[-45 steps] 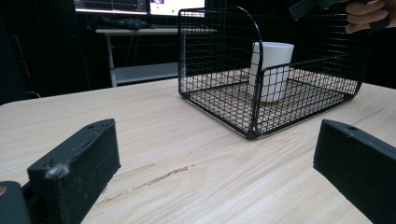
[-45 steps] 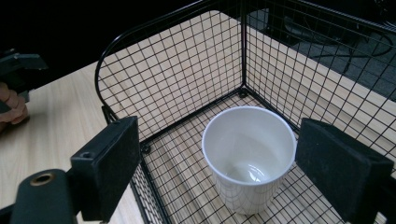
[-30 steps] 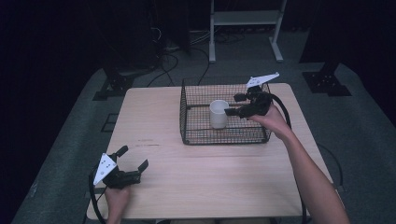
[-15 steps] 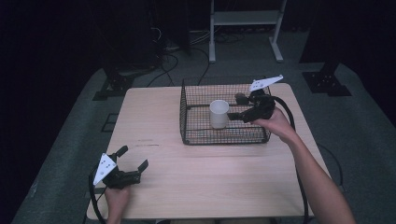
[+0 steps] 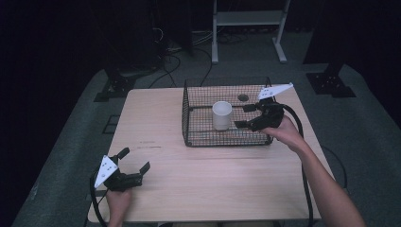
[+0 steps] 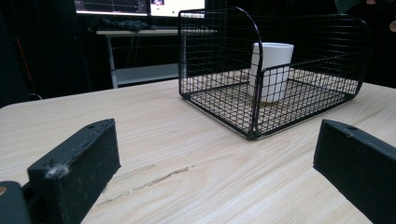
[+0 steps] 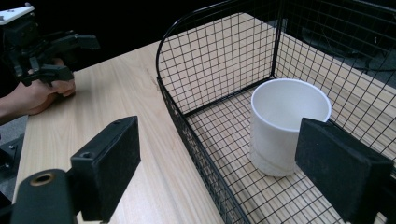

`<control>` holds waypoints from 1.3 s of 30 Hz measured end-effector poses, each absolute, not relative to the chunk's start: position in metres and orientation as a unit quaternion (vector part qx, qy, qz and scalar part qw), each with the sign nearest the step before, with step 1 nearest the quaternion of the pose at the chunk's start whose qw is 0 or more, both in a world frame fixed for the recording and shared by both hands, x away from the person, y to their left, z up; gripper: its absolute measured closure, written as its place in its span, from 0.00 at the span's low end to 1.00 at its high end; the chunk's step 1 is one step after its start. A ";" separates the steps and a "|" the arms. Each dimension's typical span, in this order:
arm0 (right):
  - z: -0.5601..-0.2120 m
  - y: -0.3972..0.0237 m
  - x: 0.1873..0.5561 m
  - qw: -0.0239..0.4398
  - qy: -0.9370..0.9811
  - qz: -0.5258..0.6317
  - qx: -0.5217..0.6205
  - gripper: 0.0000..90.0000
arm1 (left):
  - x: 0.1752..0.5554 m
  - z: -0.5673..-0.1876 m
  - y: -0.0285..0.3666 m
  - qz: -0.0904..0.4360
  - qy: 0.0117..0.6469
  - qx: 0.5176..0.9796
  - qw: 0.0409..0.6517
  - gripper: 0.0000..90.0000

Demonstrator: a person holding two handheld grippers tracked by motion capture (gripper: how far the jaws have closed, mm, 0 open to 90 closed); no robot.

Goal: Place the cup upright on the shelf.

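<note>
A white cup (image 5: 221, 115) stands upright inside a black wire basket (image 5: 185, 118) on the far right part of the wooden table (image 5: 213, 175). My right gripper (image 5: 241, 116) hovers over the basket's right side, just right of the cup, open with nothing between its jaws. In the right gripper view the cup (image 7: 285, 121) sits past the right gripper (image 7: 219, 154), inside the basket (image 7: 210, 60). My left gripper (image 5: 136, 159) rests open and holding nothing at the table's near left corner. In the left gripper view the left gripper (image 6: 215, 154) faces the basket (image 6: 215, 56) and cup (image 6: 272, 70).
A metal shelf frame (image 5: 248, 28) and cables (image 5: 175, 52) stand on the dark floor beyond the table. Bare wood lies between the basket and the left gripper (image 7: 77, 56), seen far off in the right gripper view.
My right gripper has drawn back from the cup toward the basket's near right side. The cup and the left gripper stayed where they were.
</note>
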State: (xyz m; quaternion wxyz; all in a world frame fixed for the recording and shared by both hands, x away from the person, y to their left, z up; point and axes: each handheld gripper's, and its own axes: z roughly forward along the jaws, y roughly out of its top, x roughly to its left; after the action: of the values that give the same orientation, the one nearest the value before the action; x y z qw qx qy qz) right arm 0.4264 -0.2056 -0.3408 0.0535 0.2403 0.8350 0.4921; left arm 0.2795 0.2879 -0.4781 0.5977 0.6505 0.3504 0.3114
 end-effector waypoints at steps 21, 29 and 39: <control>-0.358 -0.226 0.400 0.046 0.830 0.500 0.242 0.15 | 0.279 -0.478 0.288 0.312 0.351 0.650 0.597 0.00; -0.367 -0.231 0.395 0.036 0.832 0.496 0.246 0.15 | 0.279 -0.478 0.288 0.312 0.352 0.650 0.597 0.00; -0.374 -0.238 0.387 0.034 0.829 0.500 0.249 0.15 | 0.279 -0.478 0.288 0.312 0.351 0.650 0.597 0.00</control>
State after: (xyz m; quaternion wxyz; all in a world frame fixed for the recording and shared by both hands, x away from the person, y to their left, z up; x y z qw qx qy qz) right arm 0.3868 -0.2383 -0.3738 0.0344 0.2490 0.8287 0.5001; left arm 0.2792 0.2881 -0.4781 0.5968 0.6502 0.3513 0.3124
